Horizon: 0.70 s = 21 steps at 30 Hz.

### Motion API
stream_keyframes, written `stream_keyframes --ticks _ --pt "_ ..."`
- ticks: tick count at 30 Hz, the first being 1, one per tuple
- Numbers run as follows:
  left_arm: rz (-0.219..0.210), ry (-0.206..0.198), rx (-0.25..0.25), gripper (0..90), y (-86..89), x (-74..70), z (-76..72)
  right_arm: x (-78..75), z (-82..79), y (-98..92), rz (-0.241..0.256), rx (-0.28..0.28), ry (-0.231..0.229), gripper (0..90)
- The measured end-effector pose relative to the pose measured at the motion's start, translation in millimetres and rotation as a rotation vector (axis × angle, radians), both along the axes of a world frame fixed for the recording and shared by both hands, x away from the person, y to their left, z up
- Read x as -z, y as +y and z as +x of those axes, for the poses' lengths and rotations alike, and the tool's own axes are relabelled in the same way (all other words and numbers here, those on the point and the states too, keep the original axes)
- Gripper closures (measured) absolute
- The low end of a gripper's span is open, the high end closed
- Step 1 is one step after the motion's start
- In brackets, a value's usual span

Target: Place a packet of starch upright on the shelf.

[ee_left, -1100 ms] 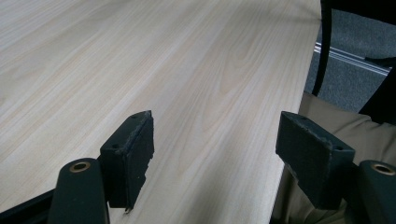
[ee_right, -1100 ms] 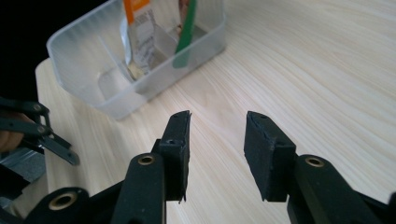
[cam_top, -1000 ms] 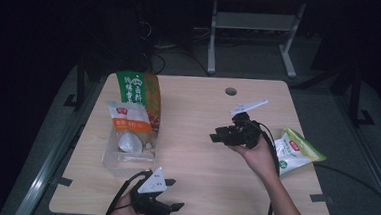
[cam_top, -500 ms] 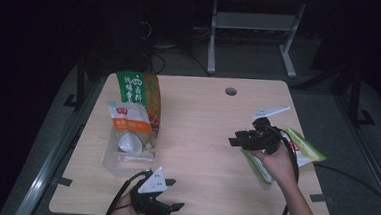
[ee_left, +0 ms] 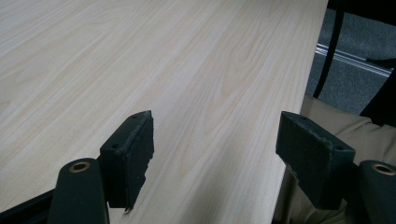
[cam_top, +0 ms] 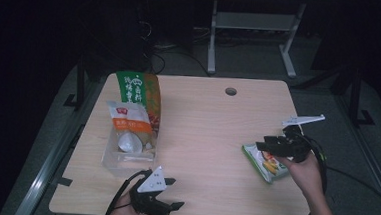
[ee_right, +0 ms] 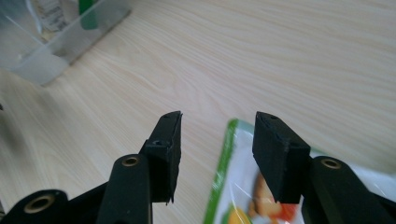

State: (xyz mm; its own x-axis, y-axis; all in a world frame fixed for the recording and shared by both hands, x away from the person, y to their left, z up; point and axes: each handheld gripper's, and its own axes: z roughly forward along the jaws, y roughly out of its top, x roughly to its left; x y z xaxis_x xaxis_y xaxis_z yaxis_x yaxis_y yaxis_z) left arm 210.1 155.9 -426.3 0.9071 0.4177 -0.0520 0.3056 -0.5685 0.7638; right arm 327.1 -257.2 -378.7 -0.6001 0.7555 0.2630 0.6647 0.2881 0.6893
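A green snack packet (cam_top: 266,166) lies flat near the table's right edge. My right gripper (cam_top: 262,144) hovers just over its far left corner, jaws open and pointing left. In the right gripper view the packet (ee_right: 236,193) sits below and between the open jaws of the right gripper (ee_right: 217,127), with nothing clamped. My left gripper (cam_top: 171,193) rests at the table's front edge, open and empty. In its own view the left gripper (ee_left: 215,133) looks along bare wood.
A clear plastic container (cam_top: 116,158) stands at the left of the table (cam_top: 212,124), holding a white-and-orange packet (cam_top: 127,119) and a tall green-and-orange bag (cam_top: 140,92). Its corner (ee_right: 60,39) shows in the right gripper view. A cable hole (cam_top: 230,91) is at the back.
My right gripper has moved right and a little nearer, ending over the green packet. The packet now lies further left on the table. The left gripper has stayed put.
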Motion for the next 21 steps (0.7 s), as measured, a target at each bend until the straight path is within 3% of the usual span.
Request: stream_keyframes --ticks 21 --pt "-0.013 -0.003 -0.009 27.3 0.2 -0.1 1.3 29.6 -33.3 -73.6 -0.051 0.171 0.053 45.7"
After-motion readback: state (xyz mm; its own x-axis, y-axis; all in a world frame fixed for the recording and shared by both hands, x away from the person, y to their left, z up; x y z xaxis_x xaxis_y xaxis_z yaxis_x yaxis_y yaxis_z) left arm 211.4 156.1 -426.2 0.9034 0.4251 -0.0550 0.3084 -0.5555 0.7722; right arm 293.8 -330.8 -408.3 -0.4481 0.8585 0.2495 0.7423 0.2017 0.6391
